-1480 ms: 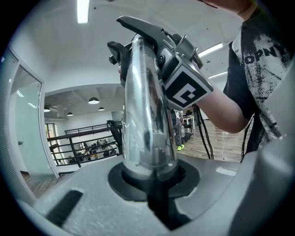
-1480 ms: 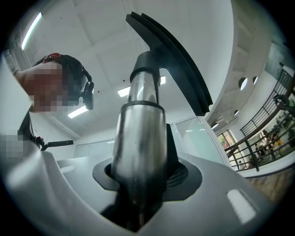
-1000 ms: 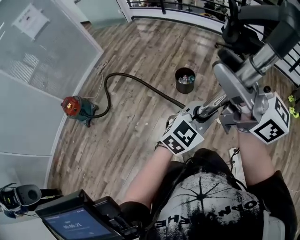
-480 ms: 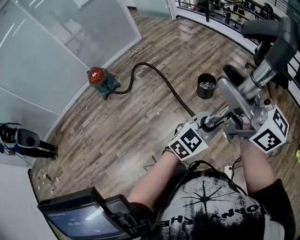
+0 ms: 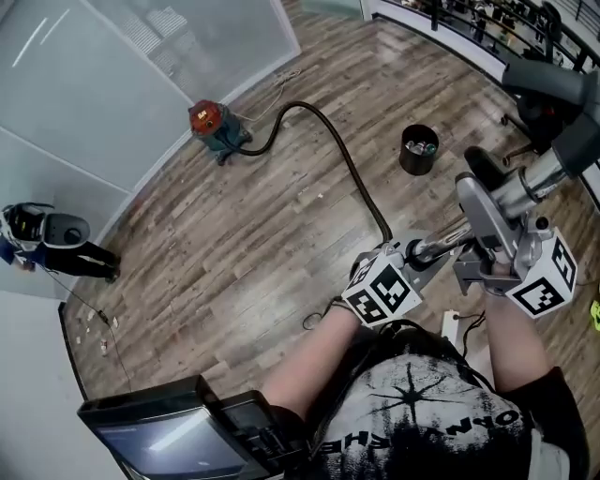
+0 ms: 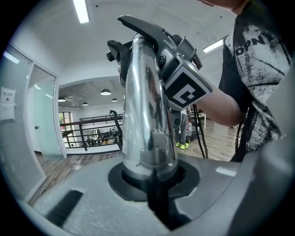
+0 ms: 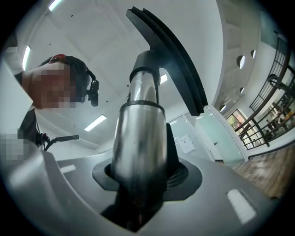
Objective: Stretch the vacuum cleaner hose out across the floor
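The red and teal vacuum canister (image 5: 212,126) stands by the glass wall at the far left. Its black hose (image 5: 349,169) arcs away from it and runs across the wood floor to my left gripper (image 5: 417,251). Both grippers are shut on the chrome wand (image 5: 441,244), held above the floor. The left gripper (image 6: 154,182) grips the wand (image 6: 145,115) near its hose end. My right gripper (image 5: 487,202) holds it farther up. In the right gripper view the jaws (image 7: 138,184) are shut round the tube (image 7: 138,138), with the black floor nozzle (image 7: 173,64) beyond.
A black bin (image 5: 418,150) with bottles in it stands right of the hose. A glass partition (image 5: 103,84) runs along the left and a railing (image 5: 469,21) across the back. A grey machine (image 5: 52,232) sits far left. A thin cable (image 5: 314,322) and a white strip (image 5: 451,328) lie near my feet.
The canister now sits farther off in the head view and the hose lies in a longer, shallower curve. Both grippers keep the same hold on the wand.
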A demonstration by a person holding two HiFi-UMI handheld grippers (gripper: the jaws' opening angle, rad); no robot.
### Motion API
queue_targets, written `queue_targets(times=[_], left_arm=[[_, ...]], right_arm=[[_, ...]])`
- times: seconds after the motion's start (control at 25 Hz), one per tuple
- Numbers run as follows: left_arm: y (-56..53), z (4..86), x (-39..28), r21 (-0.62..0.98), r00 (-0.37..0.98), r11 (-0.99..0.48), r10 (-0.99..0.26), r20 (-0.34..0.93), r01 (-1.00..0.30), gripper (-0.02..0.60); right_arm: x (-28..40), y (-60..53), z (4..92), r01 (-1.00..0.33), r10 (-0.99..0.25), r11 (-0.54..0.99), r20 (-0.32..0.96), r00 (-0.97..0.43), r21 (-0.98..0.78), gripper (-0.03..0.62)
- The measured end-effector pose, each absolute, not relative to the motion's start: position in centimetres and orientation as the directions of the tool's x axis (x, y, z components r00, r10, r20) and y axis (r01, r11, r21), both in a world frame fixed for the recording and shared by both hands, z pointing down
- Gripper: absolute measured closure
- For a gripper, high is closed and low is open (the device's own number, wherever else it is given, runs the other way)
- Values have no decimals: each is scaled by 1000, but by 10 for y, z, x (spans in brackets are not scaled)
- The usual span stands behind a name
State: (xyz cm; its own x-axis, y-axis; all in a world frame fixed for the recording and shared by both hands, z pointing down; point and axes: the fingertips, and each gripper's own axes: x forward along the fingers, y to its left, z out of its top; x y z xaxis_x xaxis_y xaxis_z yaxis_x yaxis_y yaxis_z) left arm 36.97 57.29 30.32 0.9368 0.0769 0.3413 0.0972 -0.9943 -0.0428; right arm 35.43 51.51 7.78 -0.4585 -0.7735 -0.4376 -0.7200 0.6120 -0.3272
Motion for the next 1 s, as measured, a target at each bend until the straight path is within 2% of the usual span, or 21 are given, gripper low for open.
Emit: queue_targets(times=[0.6, 0.88, 1.0], left_arm=[[720, 350, 341, -4, 879, -941, 315, 357, 339, 522], [725, 338, 347, -24, 871, -940, 305, 385, 340, 522], [760, 331, 355, -53, 872, -942, 284, 398, 331, 522]], right_arm=[[346, 652, 126, -834, -874, 415, -415, -254, -364, 395], [357, 665, 113, -829, -861, 421, -449, -237, -369, 396], [366, 707, 104, -822, -846, 438, -476, -241, -362, 396]])
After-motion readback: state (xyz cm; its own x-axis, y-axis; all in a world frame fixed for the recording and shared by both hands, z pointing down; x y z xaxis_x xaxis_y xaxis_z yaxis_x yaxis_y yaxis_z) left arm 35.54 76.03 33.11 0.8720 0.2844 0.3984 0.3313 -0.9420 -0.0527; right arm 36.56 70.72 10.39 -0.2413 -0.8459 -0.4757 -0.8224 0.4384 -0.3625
